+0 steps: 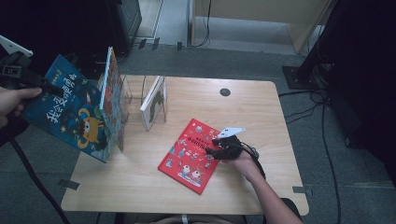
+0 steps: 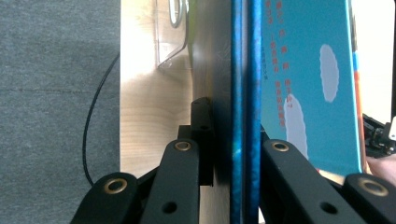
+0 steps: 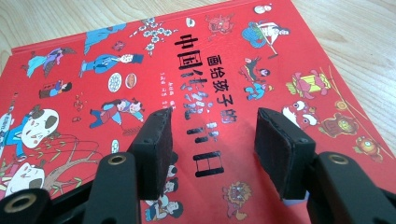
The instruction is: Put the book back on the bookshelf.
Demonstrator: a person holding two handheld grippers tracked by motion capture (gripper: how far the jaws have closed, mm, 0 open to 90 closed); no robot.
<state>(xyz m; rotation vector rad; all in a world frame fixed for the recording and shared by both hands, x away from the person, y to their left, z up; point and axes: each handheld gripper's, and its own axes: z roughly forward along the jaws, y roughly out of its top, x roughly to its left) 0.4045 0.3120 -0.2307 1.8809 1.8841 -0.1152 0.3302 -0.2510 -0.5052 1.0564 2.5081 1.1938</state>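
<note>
Red book title: "画给孩子的" showed on the flat red picture book (image 3: pixel 196 70).
Your left hand-held gripper (image 2: pixel 233 154): clenched on the thin blue picture book (image 1: pixel 70 109).
Your right hand-held gripper (image 3: pixel 210 149): jaws apart over the red cover.

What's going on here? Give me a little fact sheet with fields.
Left gripper: fingers shut on the blue book, held in the air at the table's left edge
Right gripper: fingers open, over the red book
Red book: flat on the table
Clear rack: a white book stands in it

At the high view's left edge the left gripper (image 1: pixel 14 74) is cut off; the blue book (image 1: pixel 70 109) hides the clear rack's (image 1: pixel 133 91) left part.
</note>
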